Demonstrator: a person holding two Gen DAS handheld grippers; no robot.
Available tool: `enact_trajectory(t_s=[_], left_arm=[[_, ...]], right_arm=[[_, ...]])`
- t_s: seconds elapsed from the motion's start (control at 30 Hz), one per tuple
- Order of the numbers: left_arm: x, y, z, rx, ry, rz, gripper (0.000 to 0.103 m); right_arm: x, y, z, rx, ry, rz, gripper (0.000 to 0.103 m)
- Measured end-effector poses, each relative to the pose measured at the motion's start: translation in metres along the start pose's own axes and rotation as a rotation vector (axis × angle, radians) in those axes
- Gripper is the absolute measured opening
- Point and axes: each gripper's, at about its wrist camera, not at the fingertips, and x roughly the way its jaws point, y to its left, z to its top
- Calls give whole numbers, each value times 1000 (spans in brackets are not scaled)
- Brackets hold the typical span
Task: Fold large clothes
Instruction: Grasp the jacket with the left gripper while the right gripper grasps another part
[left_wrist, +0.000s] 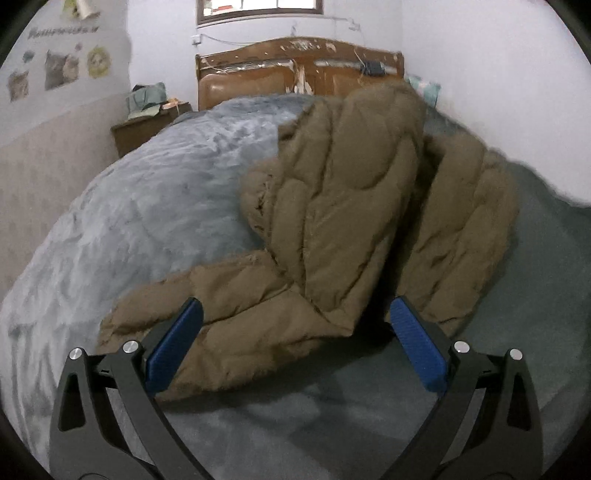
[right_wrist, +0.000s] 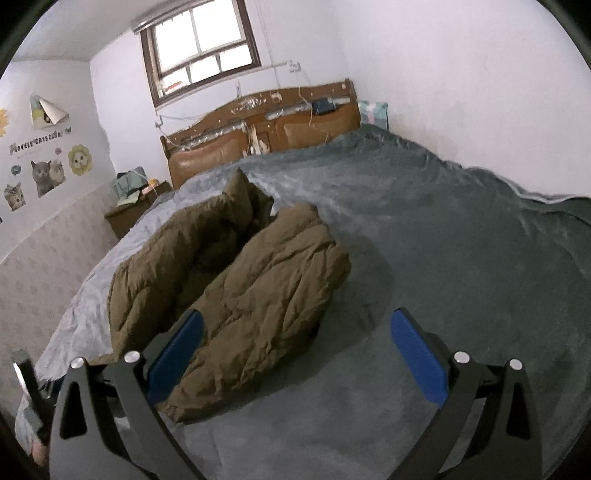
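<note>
On the bed (right_wrist: 443, 240), a brown quilted coat (right_wrist: 236, 280) lies bunched in two puffy lobes on the grey plush blanket (left_wrist: 129, 229). Behind it stand a worn wooden headboard (right_wrist: 266, 129), a nightstand (right_wrist: 129, 210) carrying folded items, and cat stickers (right_wrist: 48, 173) on the wall. Left tool (left_wrist: 295, 325): fingers spread, holding nothing, the coat's near edge between them. Right tool (right_wrist: 295, 339): fingers spread, holding nothing, beside the coat's right lobe.
</note>
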Motion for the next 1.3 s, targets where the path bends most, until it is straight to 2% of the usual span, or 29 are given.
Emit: enact_trajectory(t_s=[0.2, 0.27, 0.3, 0.33, 0.37, 0.43, 0.5, 0.63, 0.73, 0.9, 0.97, 1.0, 1.03, 1.07, 1.13, 1.23, 1.3], left_arm=[[55, -14, -5, 47, 133, -2, 100], [70, -12, -5, 71, 162, 11, 89], [75, -10, -3, 70, 175, 10, 76], [80, -4, -1, 50, 187, -10, 60], [81, 1, 1, 26, 194, -34, 51], [77, 15, 6, -48, 190, -87, 22], [69, 24, 12, -82, 167, -98, 13], [52, 38, 25, -127, 109, -100, 9], [48, 42, 26, -145, 97, -110, 9], [51, 39, 20, -155, 79, -119, 9], [53, 40, 21, -157, 72, -119, 9], [48, 47, 19, -159, 72, -120, 9], [48, 46, 21, -158, 71, -118, 9], [48, 45, 21, -156, 69, -114, 9], [46, 46, 24, -161, 55, -99, 9], [30, 61, 34, -211, 3, -80, 9], [15, 75, 40, -248, -38, -71, 9]], right_arm=[[12, -1, -4, 35, 55, 17, 101], [14, 0, -4, 37, 60, 19, 101], [14, -1, -4, 34, 62, 15, 101], [15, -1, -4, 34, 65, 15, 101], [15, -1, -4, 33, 69, 13, 101], [22, -2, -7, 17, 75, 1, 101], [39, -2, -11, -2, 104, -28, 101], [101, -1, -22, -14, 190, -37, 101], [150, -2, -45, 32, 266, -25, 101], [194, 24, -53, 1, 242, 72, 99], [208, 33, -54, -2, 258, 89, 78], [217, 35, -54, 16, 270, 87, 57], [219, 35, -54, 39, 268, 89, 42], [219, 33, -52, 64, 264, 85, 34], [212, 35, -43, 63, 229, 87, 12], [190, 42, -22, -21, 129, 33, 9], [166, 30, -2, 8, 52, -25, 8]])
